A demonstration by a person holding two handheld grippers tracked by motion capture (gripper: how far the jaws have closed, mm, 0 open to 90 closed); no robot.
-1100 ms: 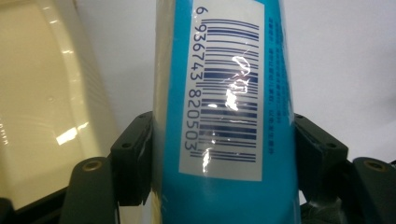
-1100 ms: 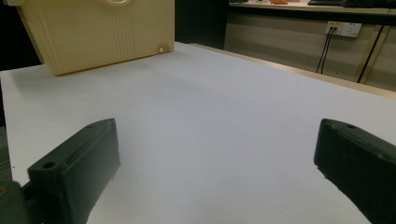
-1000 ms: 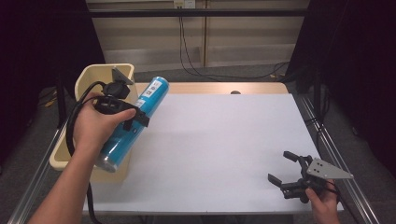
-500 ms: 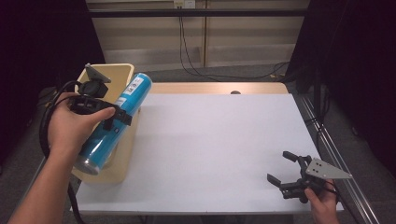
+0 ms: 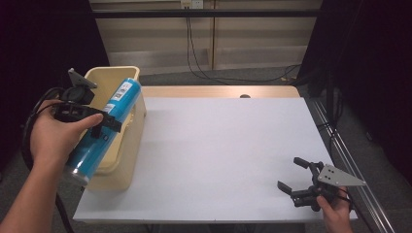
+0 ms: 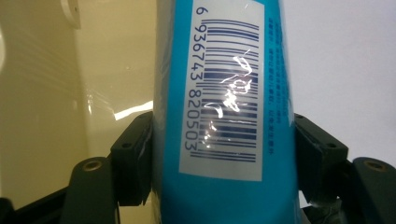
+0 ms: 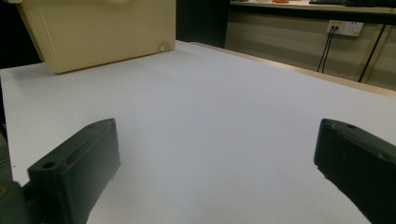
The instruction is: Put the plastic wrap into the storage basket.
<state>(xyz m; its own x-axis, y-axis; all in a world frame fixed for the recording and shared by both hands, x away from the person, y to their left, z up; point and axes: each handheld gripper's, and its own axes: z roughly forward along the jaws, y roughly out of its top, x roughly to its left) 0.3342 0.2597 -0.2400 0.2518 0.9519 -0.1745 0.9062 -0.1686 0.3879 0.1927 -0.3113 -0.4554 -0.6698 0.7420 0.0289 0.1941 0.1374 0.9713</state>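
Observation:
A long blue tube (image 5: 104,124) with a white barcode label (image 6: 229,88) hangs tilted over the cream bin (image 5: 127,145) at the table's left edge. My left gripper (image 5: 104,124) is shut on the blue tube around its middle, and both pads press its sides in the left gripper view. The tube's lower end points toward the person, its top toward the bin's far end. My right gripper (image 5: 293,174) rests open near the table's front right corner, with nothing between its fingers (image 7: 74,168).
The white table top (image 5: 223,145) stretches between the bin and the right gripper. A wooden strip (image 5: 218,91) runs along its far edge. Cables hang down the wall behind. A metal rail (image 5: 340,145) lines the right side.
My left gripper has carried the blue tube leftward, from over the table's left part to above the cream bin. The right gripper has stayed where it was.

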